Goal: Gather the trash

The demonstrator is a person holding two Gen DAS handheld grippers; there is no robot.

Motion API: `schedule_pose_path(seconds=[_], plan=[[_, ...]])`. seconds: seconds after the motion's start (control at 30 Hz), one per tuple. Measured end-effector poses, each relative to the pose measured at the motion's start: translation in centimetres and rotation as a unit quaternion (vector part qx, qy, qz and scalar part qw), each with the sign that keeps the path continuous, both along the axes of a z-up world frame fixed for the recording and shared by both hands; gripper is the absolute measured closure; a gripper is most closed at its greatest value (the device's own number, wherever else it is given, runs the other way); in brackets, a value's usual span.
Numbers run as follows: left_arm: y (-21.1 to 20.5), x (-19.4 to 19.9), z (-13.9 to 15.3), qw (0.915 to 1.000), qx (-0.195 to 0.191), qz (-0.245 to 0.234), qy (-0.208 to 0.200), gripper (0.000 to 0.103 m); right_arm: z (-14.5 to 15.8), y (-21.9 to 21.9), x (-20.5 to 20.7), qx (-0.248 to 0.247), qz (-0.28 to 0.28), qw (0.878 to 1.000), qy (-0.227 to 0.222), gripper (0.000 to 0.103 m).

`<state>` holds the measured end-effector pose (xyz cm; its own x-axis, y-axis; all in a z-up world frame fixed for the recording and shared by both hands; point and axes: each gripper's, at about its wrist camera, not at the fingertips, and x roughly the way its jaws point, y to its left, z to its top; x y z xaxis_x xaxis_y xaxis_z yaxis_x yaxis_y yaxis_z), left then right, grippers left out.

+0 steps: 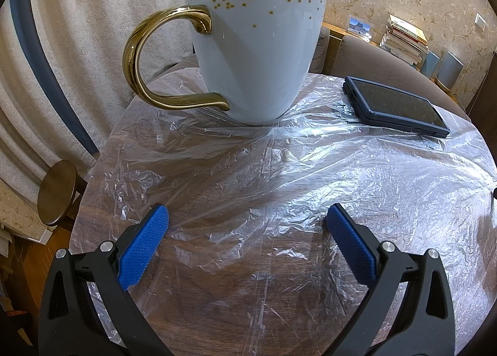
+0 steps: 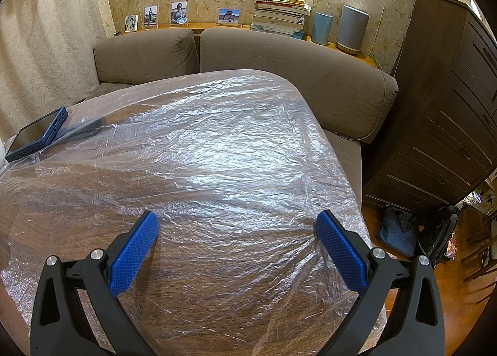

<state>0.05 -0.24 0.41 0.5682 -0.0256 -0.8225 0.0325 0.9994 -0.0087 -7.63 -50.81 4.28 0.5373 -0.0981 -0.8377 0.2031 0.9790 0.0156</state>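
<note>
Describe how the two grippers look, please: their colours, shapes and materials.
The left gripper and the right gripper look alike: black plastic arms with triangular cut-outs, silver round bolts at the joints, and flat blue fingers with a fine dotted texture. No cables, markings or sleeves are visible.

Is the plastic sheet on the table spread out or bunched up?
Spread out. The plastic sheet lies flat, wrinkled, across the table; the mug and phone sit on it.

One mug [image 1: 257, 54], one phone [image 1: 396, 107], two tools, four photo frames.
</note>
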Motion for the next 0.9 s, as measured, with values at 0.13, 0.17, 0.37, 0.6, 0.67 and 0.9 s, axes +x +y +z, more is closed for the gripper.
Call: schedule_pose_path(seconds=[0.13, 0.17, 0.37, 0.6, 0.67, 0.9], plan=[[0.0, 0.0, 0.0, 1.0, 0.0, 0.0, 0.0, 0.001, 0.01, -0.02, -0.02, 0.0, 0.0, 1.0, 0.0, 0.004], [0.0, 0.01, 0.0, 1.0, 0.0, 0.0, 0.0, 0.001, 0.01, -0.01, -0.01, 0.0, 0.0, 1.0, 0.0, 0.004], [0.02, -0.01, 0.0, 1.0, 0.0, 0.0, 0.0, 0.001, 0.0, 0.02, 0.01, 0.0, 0.0, 1.0, 0.0, 0.004], [0.21, 0.11, 0.03, 1.0, -0.003, 0.001, 0.001, 0.001, 0.03, 0.02, -0.02, 0.0, 0.0, 1.0, 0.0, 0.004], [0.21, 0.08, 0.04, 1.0, -0.002, 0.001, 0.001, 0.001, 0.01, 0.01, 0.01, 0.0, 0.0, 1.0, 0.0, 0.004], [0.22, 0.06, 0.06, 1.0, -0.002, 0.001, 0.0, 0.001, 0.04, 0.02, -0.02, 0.0, 0.0, 1.0, 0.0, 0.004]])
